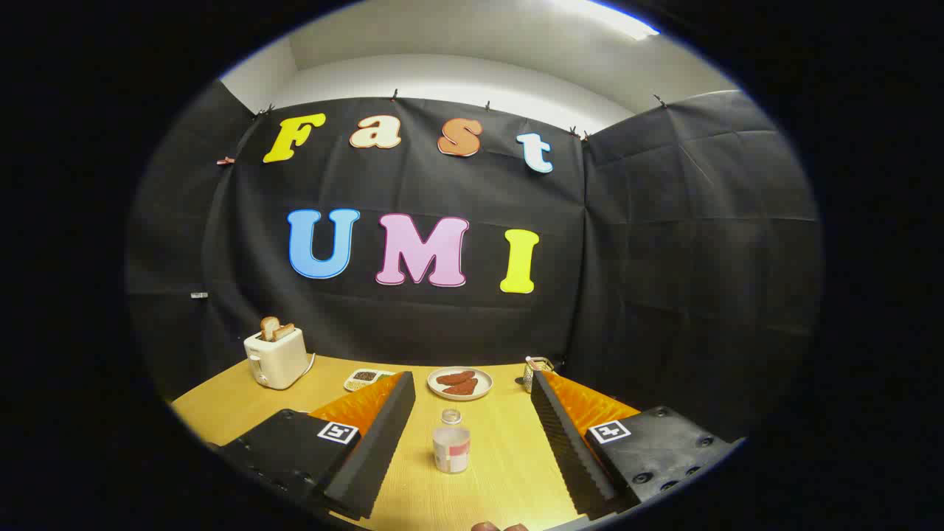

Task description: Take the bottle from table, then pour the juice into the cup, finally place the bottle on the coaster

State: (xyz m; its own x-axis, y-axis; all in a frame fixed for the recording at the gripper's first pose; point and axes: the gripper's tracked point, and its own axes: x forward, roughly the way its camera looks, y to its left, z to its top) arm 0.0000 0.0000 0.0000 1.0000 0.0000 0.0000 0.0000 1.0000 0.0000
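Observation:
A small clear bottle (pixel 451 442) with a pale label and a clear cap stands upright on the wooden table (pixel 221 409). It sits between my two black ribbed fingers, roughly level with their tips and touching neither. My gripper (pixel 472 394) is open wide, with the left fingertip (pixel 402 387) and the right fingertip (pixel 542 387) well apart from the bottle's sides. Nothing is held.
Beyond the fingers, a white plate (pixel 460 383) with brown pieces lies near the table's back edge. A cream toaster (pixel 276 356) with bread stands at the back left, a small patterned tray (pixel 366 379) beside it. A small metal-rimmed container (pixel 537 366) stands at the back right.

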